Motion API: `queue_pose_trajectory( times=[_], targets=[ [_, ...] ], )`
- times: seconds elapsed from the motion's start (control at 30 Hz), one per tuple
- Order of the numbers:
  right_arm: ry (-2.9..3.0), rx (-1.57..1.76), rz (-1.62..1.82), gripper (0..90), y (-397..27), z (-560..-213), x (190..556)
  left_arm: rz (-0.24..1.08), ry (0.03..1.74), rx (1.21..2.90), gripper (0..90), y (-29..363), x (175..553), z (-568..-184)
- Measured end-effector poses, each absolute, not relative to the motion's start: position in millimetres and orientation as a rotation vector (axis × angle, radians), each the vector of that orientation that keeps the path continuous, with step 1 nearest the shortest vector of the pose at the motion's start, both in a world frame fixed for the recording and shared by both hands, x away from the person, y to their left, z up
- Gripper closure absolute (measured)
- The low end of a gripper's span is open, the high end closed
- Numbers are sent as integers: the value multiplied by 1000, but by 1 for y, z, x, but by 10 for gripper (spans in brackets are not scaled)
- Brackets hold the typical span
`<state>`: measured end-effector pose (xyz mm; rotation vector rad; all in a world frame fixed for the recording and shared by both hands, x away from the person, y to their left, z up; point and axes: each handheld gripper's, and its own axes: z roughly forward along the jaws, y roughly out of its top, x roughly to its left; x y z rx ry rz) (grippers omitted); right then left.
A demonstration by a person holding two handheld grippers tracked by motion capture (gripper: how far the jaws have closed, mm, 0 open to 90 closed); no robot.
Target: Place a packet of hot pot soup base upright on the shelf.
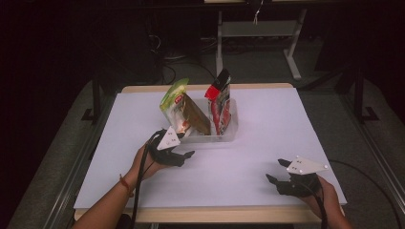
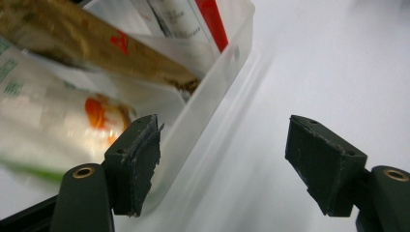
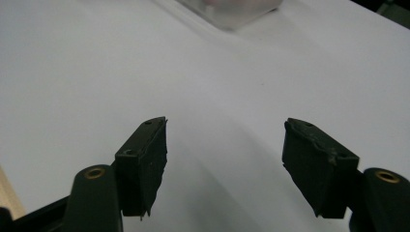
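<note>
A clear plastic bin (image 1: 225, 136) stands mid-table with snack packets upright in it: a green and white packet (image 1: 173, 98), a brown packet (image 1: 197, 118) and a red and black packet (image 1: 219, 102). My left gripper (image 1: 184, 145) hovers at the bin's near left corner, open, with nothing between its pads. In the left gripper view the open left gripper (image 2: 225, 145) faces the bin wall (image 2: 212, 92), with the green and white packet (image 2: 48, 121) and brown packet (image 2: 96, 48) behind it. My right gripper (image 1: 275, 170) rests open near the table's front right, over bare white surface (image 3: 225, 145).
A white sheet (image 1: 267, 119) covers the table, whose wooden edge (image 1: 215, 214) runs along the front. A corner of the bin (image 3: 232, 12) sits at the top of the right gripper view. Dark floor, cables and desk legs (image 1: 291, 57) lie beyond the far edge.
</note>
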<state>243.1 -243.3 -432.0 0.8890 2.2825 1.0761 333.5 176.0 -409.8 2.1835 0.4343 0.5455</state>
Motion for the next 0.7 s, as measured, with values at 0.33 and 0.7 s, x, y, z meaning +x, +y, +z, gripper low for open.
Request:
queue_pose_trajectory(
  times=[0.33, 0.7],
  targets=[
    [2257, 923, 1071, 319, -259, -427, 241, 576, 483, 2183, 264, 202, 317, -410],
    [2267, 897, 1076, 316, -269, -430, 237, 595, 512, 2163, 264, 230, 303, -417]
  ],
)
